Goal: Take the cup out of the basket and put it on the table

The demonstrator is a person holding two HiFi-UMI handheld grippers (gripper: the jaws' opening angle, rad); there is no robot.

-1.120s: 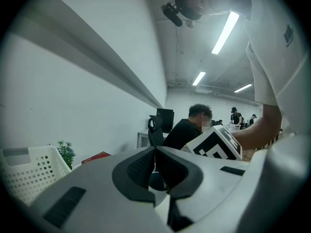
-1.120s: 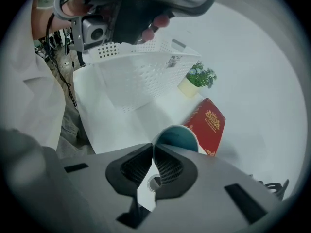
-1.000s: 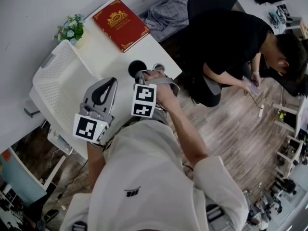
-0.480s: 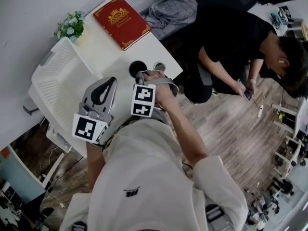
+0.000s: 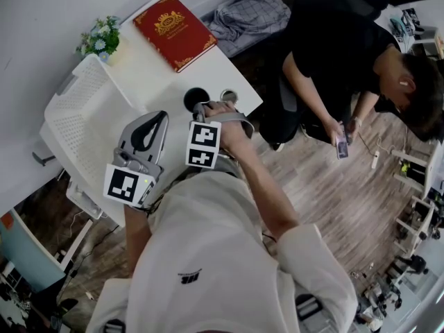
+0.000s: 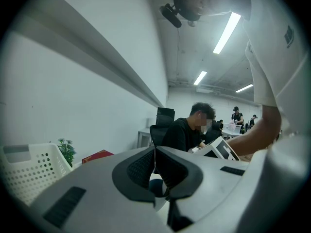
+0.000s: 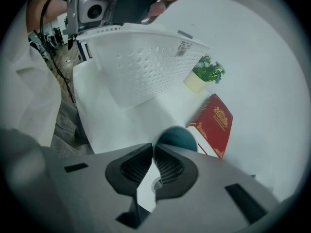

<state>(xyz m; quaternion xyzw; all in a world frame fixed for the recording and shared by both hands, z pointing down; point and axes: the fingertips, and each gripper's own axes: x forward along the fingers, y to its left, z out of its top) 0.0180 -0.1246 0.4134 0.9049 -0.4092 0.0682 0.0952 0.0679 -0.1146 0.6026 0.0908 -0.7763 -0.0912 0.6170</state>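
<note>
The right tool [image 7: 154, 149] points steeply down with its jaws almost together, only a thin slit between the pads. The near wall of the dark teal cup [image 7: 177, 136] lines up with that slit, one jaw seemingly inside the rim and the other outside. I read this as a pinch on the cup's wall. In the head view the same right tool [image 5: 200, 107] sits right over the cup [image 5: 195, 97], which stands upright on the white surface [image 5: 156, 68], outside the basket.

Close around it, a red book [image 7: 214, 123] lies near the cup on the far side. A small round metal piece [image 5: 229, 95], which I cannot identify, rests beside it near the surface's edge. Farther off, the white perforated basket [image 5: 80, 116] stands at the left end of the surface, well apart from the cup. A small potted plant [image 5: 102, 41] sits by its far corner.

The left tool [image 6: 154, 152] is held about level, its jaws closed on each other with nothing between them. In the head view it hovers beside the basket [image 5: 161, 118].

The cup looks already set down, so the step in hand seems to be the release. The next move calls for spreading the right jaws just enough to free the wall. After that comes a straight lift, so the inner jaw does not catch the rim and tip the cup toward the book.
</note>
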